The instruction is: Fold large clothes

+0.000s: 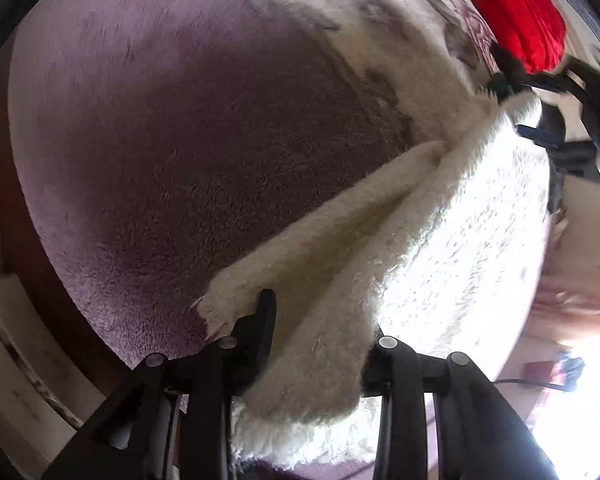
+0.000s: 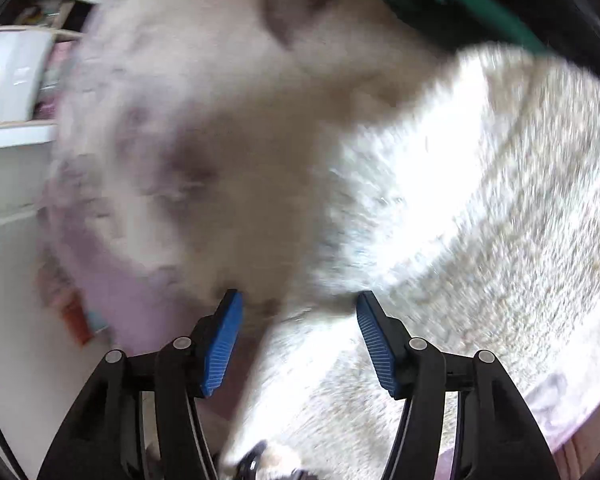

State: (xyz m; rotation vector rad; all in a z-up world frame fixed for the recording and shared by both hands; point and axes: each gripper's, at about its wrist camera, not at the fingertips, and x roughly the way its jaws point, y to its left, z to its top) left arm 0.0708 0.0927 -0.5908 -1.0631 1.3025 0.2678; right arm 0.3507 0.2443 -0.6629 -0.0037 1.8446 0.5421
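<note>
The left gripper was clamped on a fold of shaggy white fleece garment draped across the lower right over a plush mauve blanket, while the right gripper, blue pads apart, probably needed a hem grip, edges aligned.
</note>
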